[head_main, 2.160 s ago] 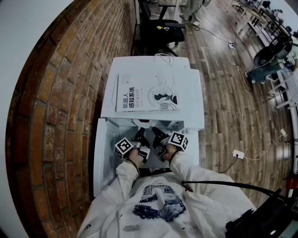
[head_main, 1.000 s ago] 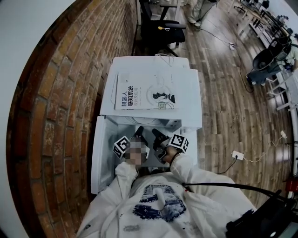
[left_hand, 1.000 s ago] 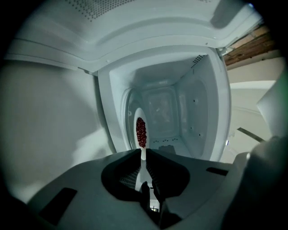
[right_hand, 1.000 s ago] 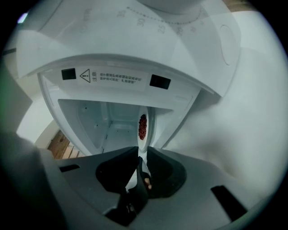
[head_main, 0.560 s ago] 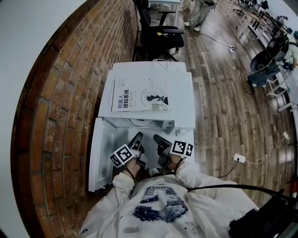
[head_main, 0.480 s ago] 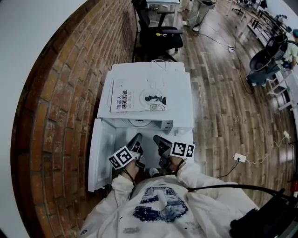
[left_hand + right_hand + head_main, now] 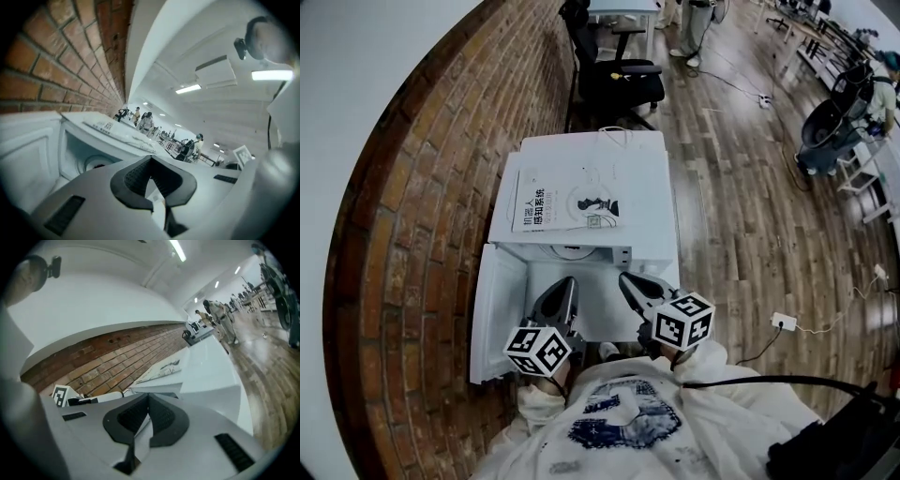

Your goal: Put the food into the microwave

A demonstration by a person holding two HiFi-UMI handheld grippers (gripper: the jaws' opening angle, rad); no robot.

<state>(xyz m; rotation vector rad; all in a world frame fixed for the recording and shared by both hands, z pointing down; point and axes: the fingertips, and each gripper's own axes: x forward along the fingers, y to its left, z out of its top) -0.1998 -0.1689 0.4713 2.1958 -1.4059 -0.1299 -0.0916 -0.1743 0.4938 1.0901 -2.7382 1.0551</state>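
Observation:
A white microwave (image 7: 649, 211) stands against the brick wall with its door (image 7: 494, 314) swung open to the left. Inside its cavity shows a round white dish or turntable (image 7: 572, 251), also in the left gripper view (image 7: 95, 164); I cannot make out any food on it. My left gripper (image 7: 566, 284) hangs shut and empty in front of the opening, its pads meeting at the tips (image 7: 151, 158). My right gripper (image 7: 628, 279) is beside it, outside the cavity, its jaws also closed with nothing between them (image 7: 148, 395).
A book (image 7: 562, 202) lies on the microwave's top. The brick wall (image 7: 412, 187) runs along the left. A black office chair (image 7: 619, 80) stands behind the microwave. A power strip (image 7: 785, 322) and cables lie on the wooden floor at right. People stand far off.
Both grippers have risen and drawn back from the microwave's opening toward me, rolling as they came. Their marker cubes now look larger and nearer.

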